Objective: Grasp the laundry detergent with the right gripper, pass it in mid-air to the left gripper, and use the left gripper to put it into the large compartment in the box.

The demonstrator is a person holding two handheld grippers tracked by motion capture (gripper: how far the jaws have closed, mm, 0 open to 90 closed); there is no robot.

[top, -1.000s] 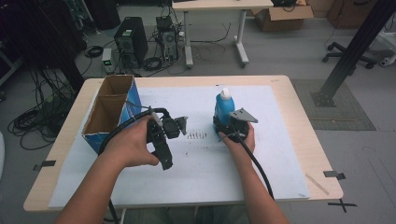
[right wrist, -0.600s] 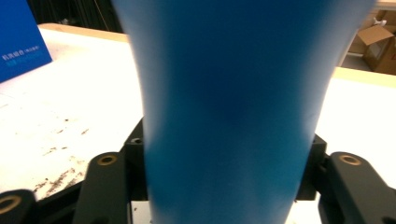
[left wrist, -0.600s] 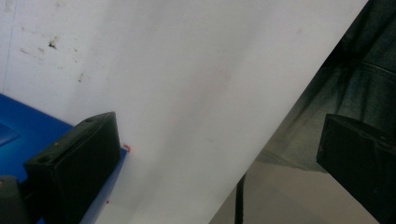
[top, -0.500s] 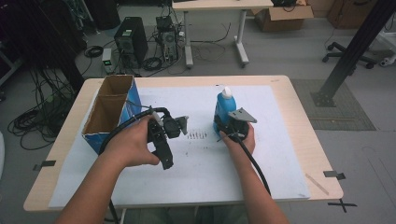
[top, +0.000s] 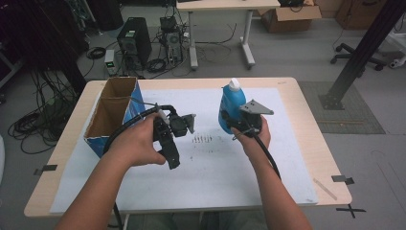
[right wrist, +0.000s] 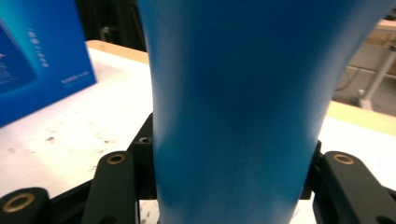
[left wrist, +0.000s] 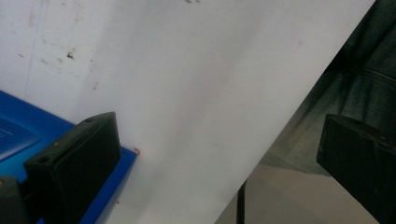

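- Between the jaws of the right hand-held gripper (top: 238, 125) a blue bottle (top: 231, 106) is clamped low on its body, so its white cap stays upright; the jaws have just been closing on it.
- Left of that gripper, well apart, an open cardboard box (top: 111, 113) is seen on the desk (top: 306, 139), probably the bottle's destination.
- The left hand-held gripper (top: 189, 123) is held released and empty near the box, apparently kept clear of the lift.
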